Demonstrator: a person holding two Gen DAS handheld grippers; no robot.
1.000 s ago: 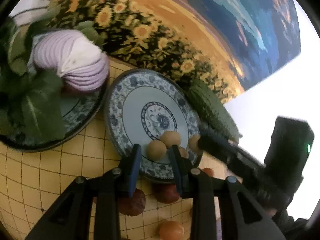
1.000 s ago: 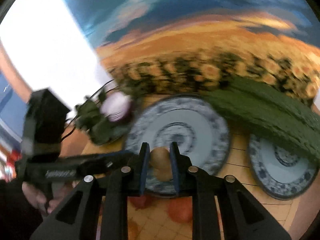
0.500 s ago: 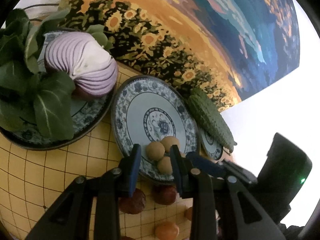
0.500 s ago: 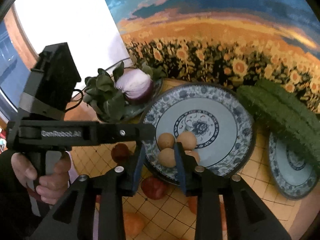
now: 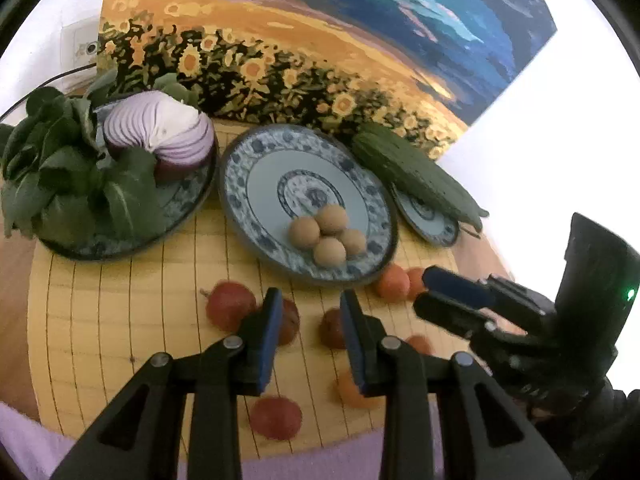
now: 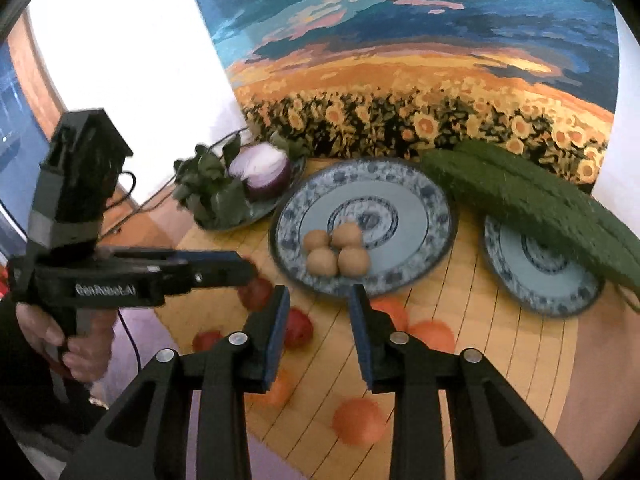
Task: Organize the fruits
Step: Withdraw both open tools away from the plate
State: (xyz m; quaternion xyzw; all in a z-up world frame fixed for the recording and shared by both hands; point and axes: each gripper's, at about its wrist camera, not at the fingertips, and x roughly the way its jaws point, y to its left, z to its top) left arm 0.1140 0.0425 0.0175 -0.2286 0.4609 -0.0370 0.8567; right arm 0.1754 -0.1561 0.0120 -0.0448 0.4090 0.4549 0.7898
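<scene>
Mat [image 5: 120, 320] had bare room left; cucumber [image 6: 532, 196] lay diagonal across small plate [image 6: 560, 292]; both grippers [image 5: 308, 332] [image 6: 320, 328] slightly open, empty.

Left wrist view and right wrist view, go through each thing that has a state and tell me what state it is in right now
Left gripper: fingers apart, nothing between them.
Right gripper: fingers apart, nothing between them.
Middle plate: holds four tan round fruits, clustered together.
Left plate: loaded with leafy greens and a halved purple onion.
Small plate: cucumbers lying across its far rim.
Red and orange fruits: loose on the yellow mat, not yet on a plate.
</scene>
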